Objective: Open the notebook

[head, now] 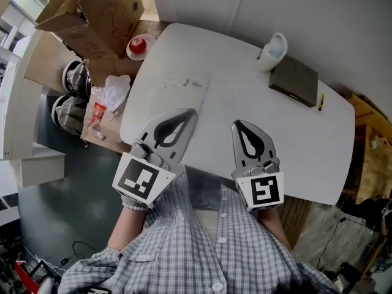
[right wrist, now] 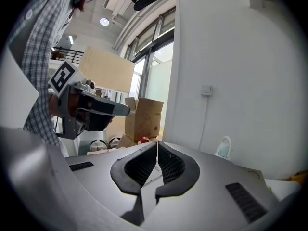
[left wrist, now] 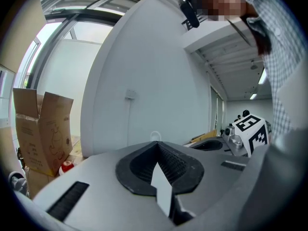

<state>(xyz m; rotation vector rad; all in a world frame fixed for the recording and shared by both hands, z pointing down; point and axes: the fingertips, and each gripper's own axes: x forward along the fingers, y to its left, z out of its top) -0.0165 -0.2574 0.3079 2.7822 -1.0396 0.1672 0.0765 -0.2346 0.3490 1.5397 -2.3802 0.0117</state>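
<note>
The notebook (head: 294, 81) is dark, closed, and lies flat at the far right of the white table (head: 202, 60). Both grippers hover over the table's near edge, well short of it. My left gripper (head: 193, 111) points toward the table's middle, jaws shut with nothing between them; in the left gripper view its tips (left wrist: 156, 142) meet. My right gripper (head: 236, 124) sits beside it, to the right, also shut and empty, its tips (right wrist: 157, 142) touching. The notebook does not show clearly in either gripper view.
A white mug (head: 272, 51) stands just left of the notebook, and a yellow pen (head: 320, 100) lies at the notebook's right end. Off the table's left side are an open cardboard box (head: 92, 11), a red apple in a bowl (head: 139, 45) and clutter on a low wooden surface (head: 98, 121).
</note>
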